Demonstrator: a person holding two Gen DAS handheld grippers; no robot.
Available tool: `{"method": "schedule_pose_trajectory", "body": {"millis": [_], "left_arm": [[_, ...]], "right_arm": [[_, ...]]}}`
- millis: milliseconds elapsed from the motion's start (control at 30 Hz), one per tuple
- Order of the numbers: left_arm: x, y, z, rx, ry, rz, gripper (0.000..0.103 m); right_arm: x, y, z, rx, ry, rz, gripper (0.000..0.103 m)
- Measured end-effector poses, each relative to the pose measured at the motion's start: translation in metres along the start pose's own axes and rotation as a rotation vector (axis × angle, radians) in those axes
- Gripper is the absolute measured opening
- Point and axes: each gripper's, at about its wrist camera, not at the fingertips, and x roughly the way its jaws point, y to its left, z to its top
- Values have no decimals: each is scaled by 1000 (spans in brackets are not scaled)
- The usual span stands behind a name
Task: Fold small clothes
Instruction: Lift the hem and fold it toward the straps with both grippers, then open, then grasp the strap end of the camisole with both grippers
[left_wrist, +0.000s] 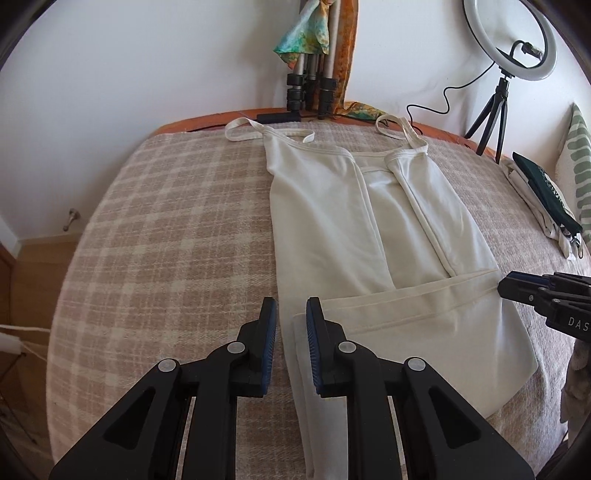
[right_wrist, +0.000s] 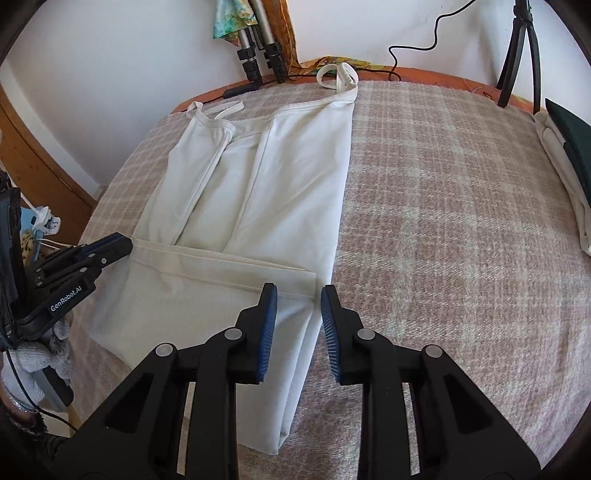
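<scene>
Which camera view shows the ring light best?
The left wrist view: the ring light appears nearly whole on its tripod, against the wall. The right wrist view shows only the tripod legs and cable; the ring itself is cut off.

the strappy top (left_wrist: 373, 229) is plain cream-white, lying on a blanket (left_wrist: 177, 229) checked in beige-pink and off-white. each hand-held gripper, left (left_wrist: 291, 325) and right (right_wrist: 299, 314), is black with ribbed blue pads (right_wrist: 269, 325). beyond the top's straps hang a scarf (left_wrist: 304, 35) mottled teal, green and yellow and an orange patterned cloth (left_wrist: 347, 51); right of the top lies a dark green folded garment (left_wrist: 543, 188).
</scene>
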Motion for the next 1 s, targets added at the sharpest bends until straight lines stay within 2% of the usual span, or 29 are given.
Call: {"method": "schedule_pose_trajectory", "body": {"millis": [167, 233, 300, 400, 467, 533, 633, 800, 933, 1000], "left_arm": [[-22, 32, 14, -78, -28, -64, 15], [-34, 42, 22, -97, -57, -77, 26], [-43, 51, 32, -116, -79, -94, 33], [-44, 55, 56, -144, -76, -138, 37], [-36, 55, 71, -159, -66, -193, 44], [-26, 54, 82, -182, -69, -239, 45], [3, 51, 94, -221, -51, -269, 45], [50, 40, 104, -217, -11, -266, 45], [79, 30, 113, -187, 7, -248, 45], [91, 28, 117, -195, 12, -247, 45]], "right_arm": [[-34, -11, 10, 19, -27, 38, 28], [-53, -16, 21, 16, -58, 68, 37], [-69, -23, 33, 9, -91, 106, 54], [-72, -30, 59, 20, -108, 101, 54], [-63, -38, 75, 51, -94, 136, 54], [-48, -50, 89, 104, -101, 164, 54], [-18, -63, 100, 175, -117, 228, 54], [34, -68, 108, 220, -112, 284, 54], [64, -68, 120, 234, -96, 310, 54], [71, -68, 128, 241, -119, 323, 53]]}}
